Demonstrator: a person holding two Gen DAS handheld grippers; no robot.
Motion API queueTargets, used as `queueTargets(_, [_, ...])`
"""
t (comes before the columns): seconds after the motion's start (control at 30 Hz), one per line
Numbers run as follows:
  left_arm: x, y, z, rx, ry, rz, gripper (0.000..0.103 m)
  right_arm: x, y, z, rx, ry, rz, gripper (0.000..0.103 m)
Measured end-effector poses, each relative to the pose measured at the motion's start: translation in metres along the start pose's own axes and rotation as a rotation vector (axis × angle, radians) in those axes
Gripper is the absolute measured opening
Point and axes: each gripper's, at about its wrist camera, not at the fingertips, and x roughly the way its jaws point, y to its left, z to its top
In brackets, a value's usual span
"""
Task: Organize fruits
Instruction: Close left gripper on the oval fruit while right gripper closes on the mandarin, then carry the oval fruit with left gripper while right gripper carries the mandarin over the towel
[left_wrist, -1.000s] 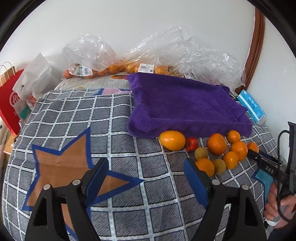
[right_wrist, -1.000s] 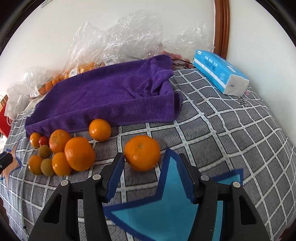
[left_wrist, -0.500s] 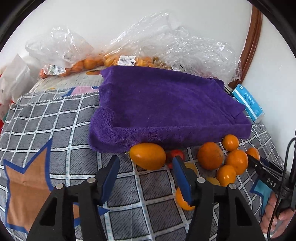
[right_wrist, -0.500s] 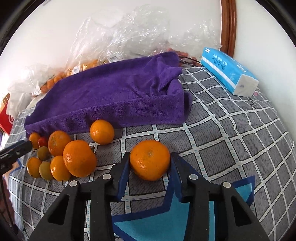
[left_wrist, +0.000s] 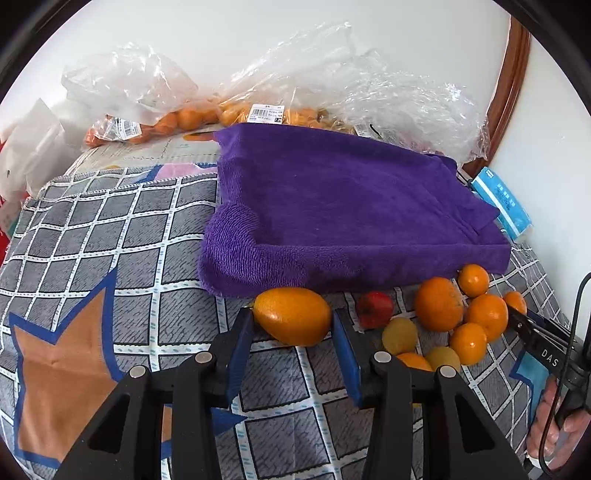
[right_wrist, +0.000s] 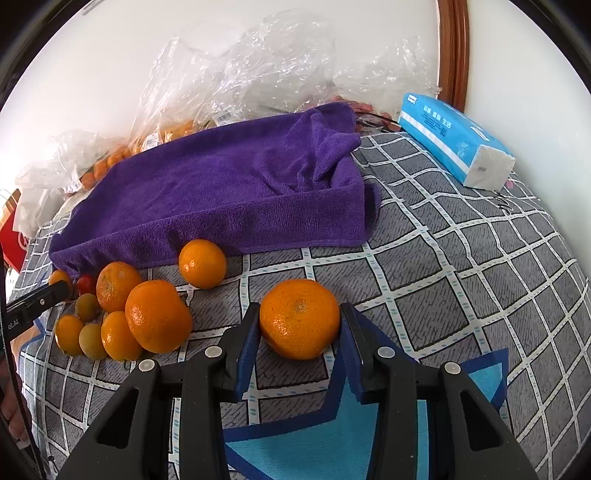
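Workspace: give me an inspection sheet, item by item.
Surface: grey checked cloth with star patterns, covering the table.
Job's things: purple towel draped over a tray shape; oval orange fruit; round orange; cluster of loose oranges and small yellowish fruits near the towel's front edge; one small red fruit.
Clutter: clear plastic bags holding more fruit; blue tissue pack.
Grippers: left gripper has just been closing, jaws against the oval orange fruit; right gripper jaws shut on the round orange.
Cables: black cable by the other gripper.
Surroundings: white wall, brown wooden frame.
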Motion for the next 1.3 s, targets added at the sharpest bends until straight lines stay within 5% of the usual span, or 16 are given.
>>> queueTargets(0.13, [0.004, 0.001, 0.0, -0.007, -0.01, -0.006, 0.049, 0.0, 0.001, 0.0, -0.003, 0.001, -0.004, 0.041])
queueTargets(0.4, [0.0, 0.025, 0.001, -0.139, -0.049, -0.145, 0.04, -0.001, 0.0, 0.0, 0.006, -0.005, 0.007, 0.041])
queueTargets(0.93, [-0.042, 0.019, -0.009, -0.115, -0.103, -0.165, 0.04, -0.024, 0.0, -0.007, 0.027, -0.019, 0.062, 0.04])
queueTargets(1.3, [-0.079, 0.008, 0.039, -0.078, -0.186, -0.086, 0.04, -0.051, 0.024, 0.05, -0.021, -0.122, 0.089, 0.04])
